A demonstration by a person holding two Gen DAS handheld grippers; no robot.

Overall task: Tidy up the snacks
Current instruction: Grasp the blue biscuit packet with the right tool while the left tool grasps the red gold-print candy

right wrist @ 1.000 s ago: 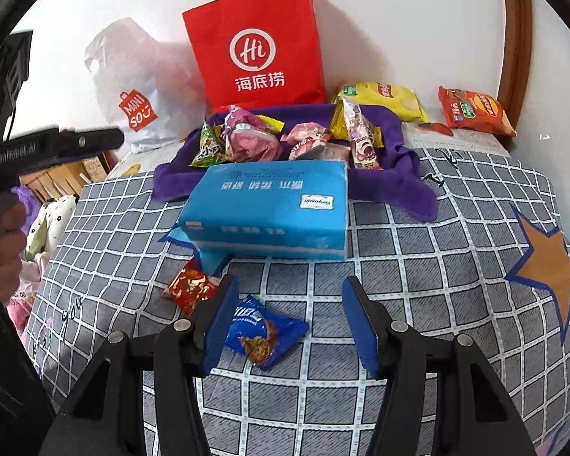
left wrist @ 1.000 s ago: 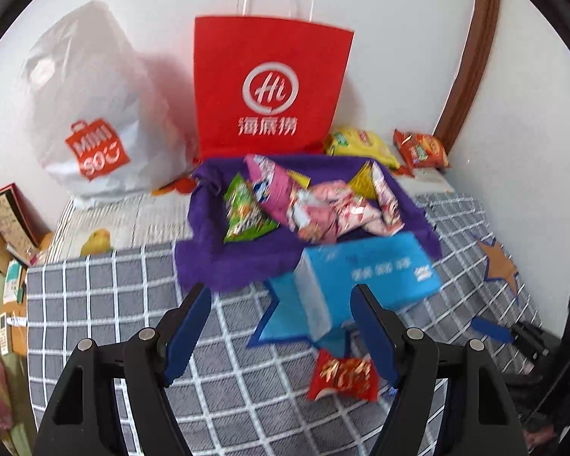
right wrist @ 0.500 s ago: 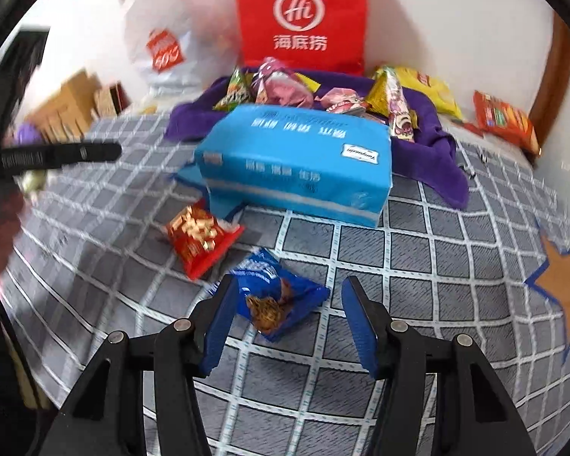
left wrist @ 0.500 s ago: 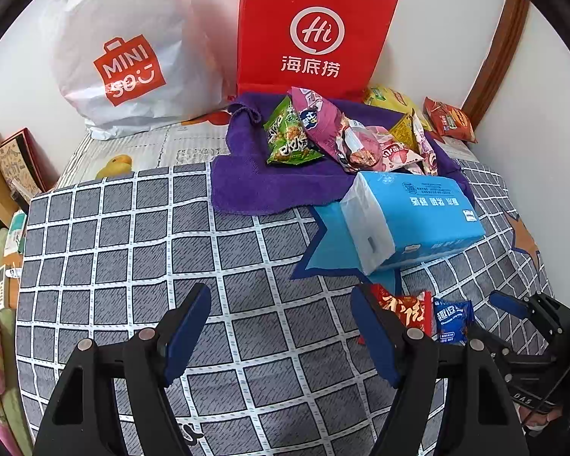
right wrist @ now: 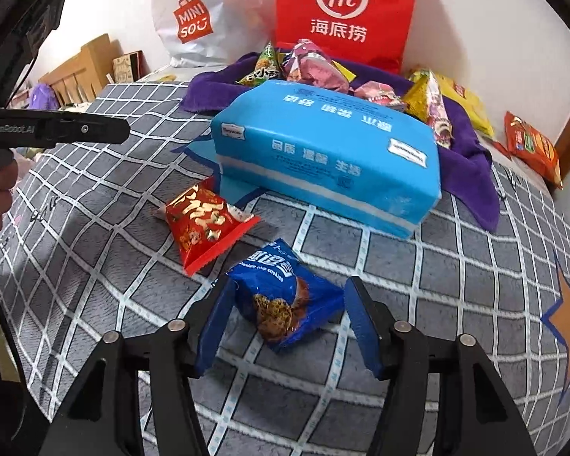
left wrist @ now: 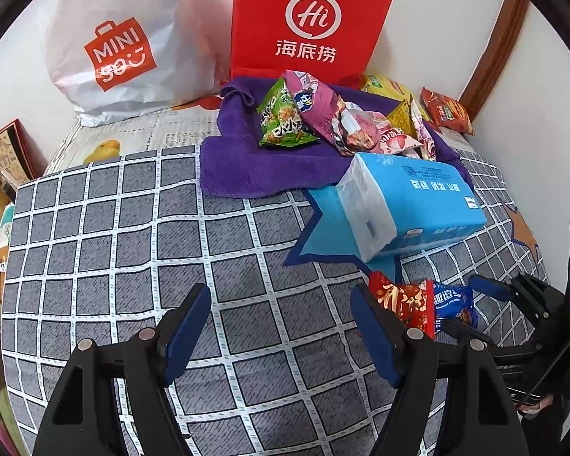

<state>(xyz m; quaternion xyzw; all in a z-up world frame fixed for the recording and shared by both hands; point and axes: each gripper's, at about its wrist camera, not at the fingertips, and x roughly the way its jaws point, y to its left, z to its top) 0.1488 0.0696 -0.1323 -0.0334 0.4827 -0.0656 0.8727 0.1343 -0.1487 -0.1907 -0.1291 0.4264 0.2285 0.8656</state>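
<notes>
A blue cookie packet (right wrist: 285,296) lies on the checked blanket between the fingers of my right gripper (right wrist: 289,285). Its jaws are opening and the pads do not press on the packet. Just left of it lies a red snack packet (right wrist: 205,224). Both packets also show in the left wrist view, red (left wrist: 402,300) and blue (left wrist: 452,300), with the right gripper (left wrist: 471,306) around the blue one. My left gripper (left wrist: 281,323) hangs open over bare blanket, the red packet just beyond its right finger. Several snack bags are piled on a purple towel (right wrist: 471,140).
A big blue tissue pack (right wrist: 323,152) lies between the packets and the towel. Against the wall stand a red paper bag (right wrist: 345,11) and a white plastic bag (right wrist: 201,19). An orange packet (right wrist: 532,144) lies at the far right. Cardboard boxes (left wrist: 3,159) line the bed's left edge.
Both grippers have come down toward the blanket. The right one has closed in on the blue cookie packet, which now sits between its wider jaws. The left view has swung left of the snacks.
</notes>
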